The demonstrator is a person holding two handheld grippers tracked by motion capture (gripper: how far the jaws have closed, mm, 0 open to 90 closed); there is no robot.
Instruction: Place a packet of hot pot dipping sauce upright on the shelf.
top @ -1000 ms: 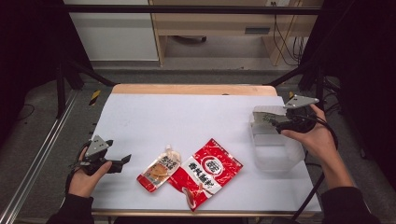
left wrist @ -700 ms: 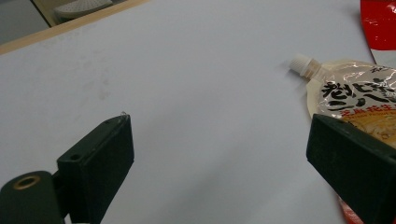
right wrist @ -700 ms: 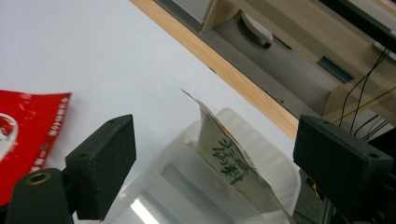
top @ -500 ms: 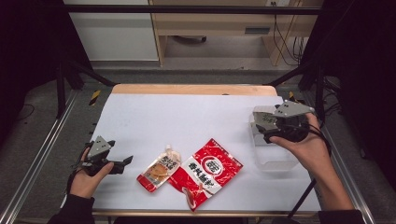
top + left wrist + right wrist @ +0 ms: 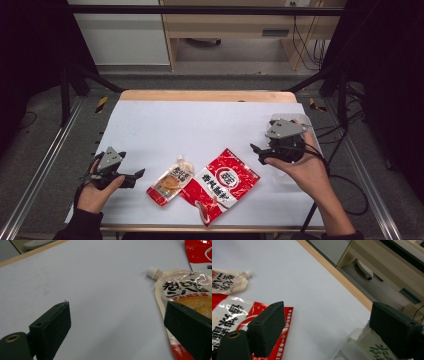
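A beige spout pouch (image 5: pixel 170 182) with a white cap lies near the table's front, beside a red snack packet (image 5: pixel 224 183). My left gripper (image 5: pixel 136 176) rests open at the front left, aimed at the pouch (image 5: pixel 183 291) from a short way off, its jaws (image 5: pixel 120 322) wide apart and empty. My right gripper (image 5: pixel 256 154) hovers open just right of the red packet. In the right gripper view its empty jaws (image 5: pixel 329 325) frame bare table, with the red packet (image 5: pixel 232 317) and the pouch (image 5: pixel 227 282) at the left.
A clear plastic container (image 5: pixel 283 176) sits under my right hand; its labelled edge (image 5: pixel 362 347) shows by the right jaw. The white table sheet (image 5: pixel 200 130) ends at a wooden far edge (image 5: pixel 207 95). Metal frame rails run along both sides.
My right gripper has moved left and nearer, from above the clear container to beside the red packet. The left gripper has barely moved.
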